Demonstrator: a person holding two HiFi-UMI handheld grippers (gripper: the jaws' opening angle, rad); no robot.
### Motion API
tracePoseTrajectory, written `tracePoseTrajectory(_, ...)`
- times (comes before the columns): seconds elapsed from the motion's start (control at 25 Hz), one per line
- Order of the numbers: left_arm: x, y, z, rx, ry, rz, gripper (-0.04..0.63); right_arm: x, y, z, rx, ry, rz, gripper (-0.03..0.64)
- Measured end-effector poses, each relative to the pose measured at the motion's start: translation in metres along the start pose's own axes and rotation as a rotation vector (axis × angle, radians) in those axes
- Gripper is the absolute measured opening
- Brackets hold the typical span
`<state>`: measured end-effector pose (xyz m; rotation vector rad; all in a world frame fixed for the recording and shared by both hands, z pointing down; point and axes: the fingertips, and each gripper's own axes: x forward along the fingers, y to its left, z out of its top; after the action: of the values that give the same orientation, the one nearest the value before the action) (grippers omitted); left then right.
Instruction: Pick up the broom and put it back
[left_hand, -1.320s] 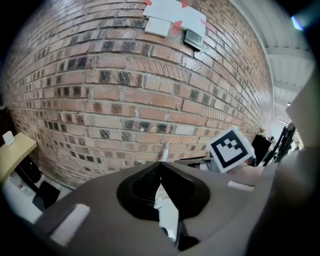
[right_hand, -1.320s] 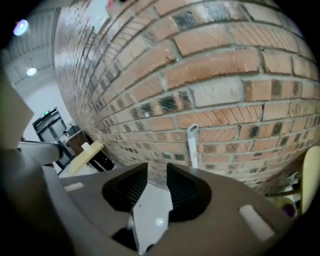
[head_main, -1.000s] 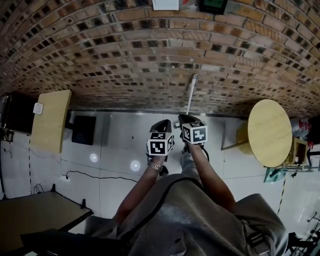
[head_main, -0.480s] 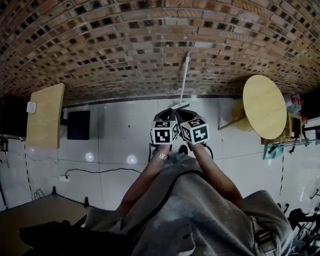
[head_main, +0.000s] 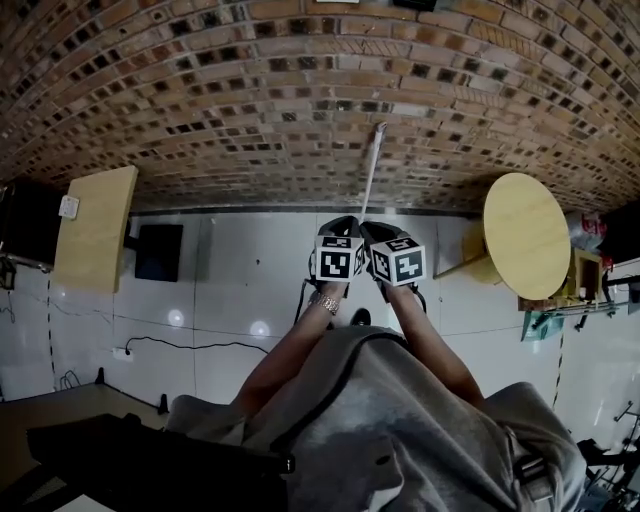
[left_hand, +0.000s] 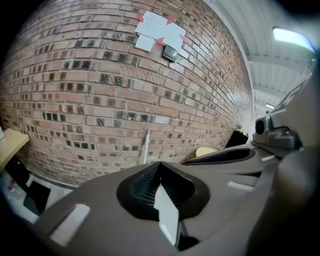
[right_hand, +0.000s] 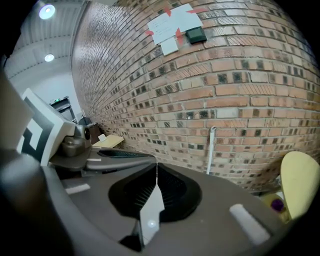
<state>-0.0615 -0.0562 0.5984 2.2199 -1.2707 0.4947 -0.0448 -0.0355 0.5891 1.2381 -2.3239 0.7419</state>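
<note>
The broom (head_main: 372, 165) is a thin white handle that leans upright against the brick wall; its lower end is hidden behind my grippers in the head view. The handle also shows as the broom (left_hand: 146, 146) straight ahead in the left gripper view and as the broom (right_hand: 210, 150) right of centre in the right gripper view. Side by side, my left gripper (head_main: 345, 224) and right gripper (head_main: 376, 230) are held over the white floor, short of the wall. The left gripper (left_hand: 160, 165) and the right gripper (right_hand: 156, 166) both have jaws that meet with nothing between them.
A round yellow table (head_main: 530, 262) stands at the right by the wall. On the left are a pale wooden table (head_main: 95, 240) and a black box (head_main: 160, 250). A cable (head_main: 200, 352) runs over the floor tiles. Papers (left_hand: 160, 31) are taped high on the wall.
Both grippers have moved closer together and now sit side by side. The broom's lower end, seen beside them earlier, is now hidden behind them. The broom still leans on the wall.
</note>
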Motion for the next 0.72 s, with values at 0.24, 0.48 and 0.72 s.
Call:
tracePoseTrajectory(0.24, 0.016, 0.002, 0.002, 0.028, 0.017, 0.032, 0.003, -0.002, -0.011, 0.015, 0.003, -0.031, 0.025, 0.013)
tracePoseTrajectory(0.48, 0.018, 0.002, 0.002, 0.037, 0.028, 0.038, 0.003, 0.001, -0.013, 0.019, 0.018, -0.035, 0.043, 0.017)
tracePoseTrajectory(0.72, 0.024, 0.0, 0.008, 0.025, 0.025, 0.04, 0.003, 0.003, -0.02, 0.018, 0.013, -0.018, 0.059, 0.017)
